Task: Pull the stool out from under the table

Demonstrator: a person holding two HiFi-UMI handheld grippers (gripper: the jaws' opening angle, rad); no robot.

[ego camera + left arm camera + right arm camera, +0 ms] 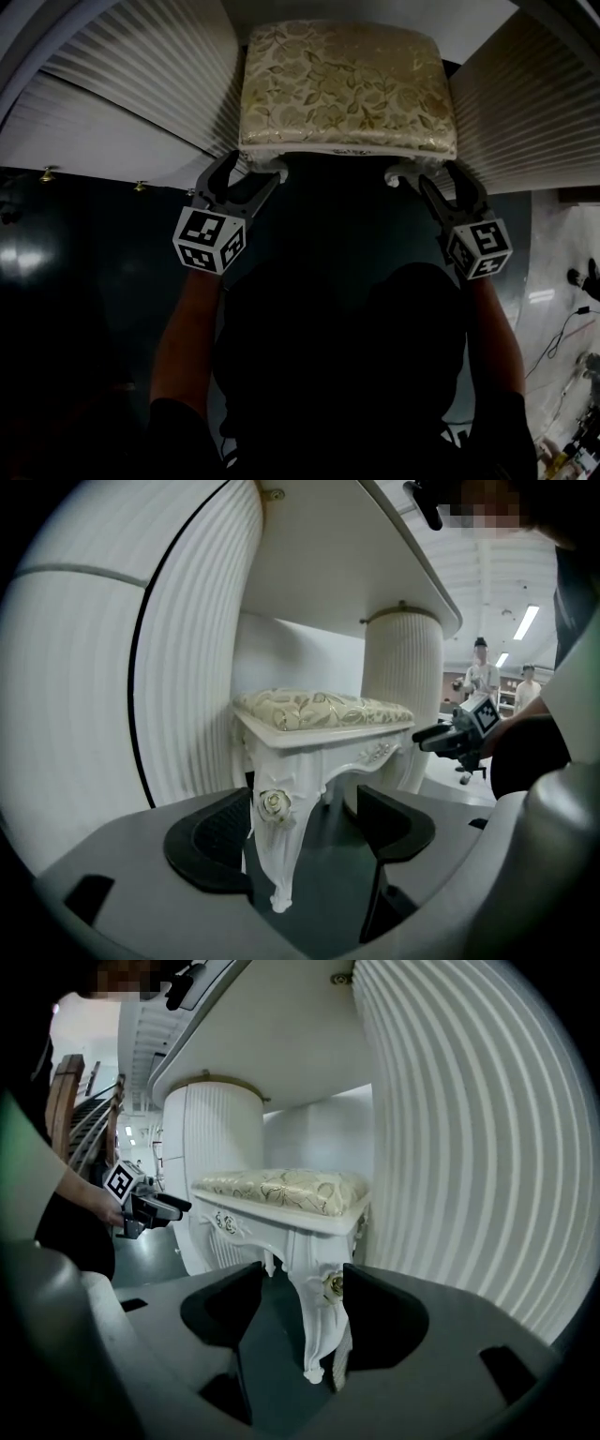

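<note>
Closest in, the left tongs (300, 834) stand apart with the near-left cabriole leg (274, 841) between the jaws. It sits hard by the left pad, with a clear gap to the right one. The right tongs (291, 1314) mirror that: jaws apart, the near-right leg (317, 1326) tucked against the right pad, and nothing clamped yet.

Just ahead of both tongs is the white carved stool with a gold floral cushion (347, 84). Its front edge is at the tong tips and its back half sits under the white table with fluted pedestals (141, 84).

It looks like a stiff painted frame of moderate weight that should slide on the dark glossy floor (347, 220). The glossy, tapering legs could slip through the pads, and the carved rosettes at the knees look chippable. The better hold is probably high on each leg, just below the seat rail, and not on the soft cushion.

Only the head view shows how far the seat reaches under the table top. Only the gripper views show the legs and the gaps around them. Far beyond, the left gripper view catches people standing in a bright hall (480, 672).
</note>
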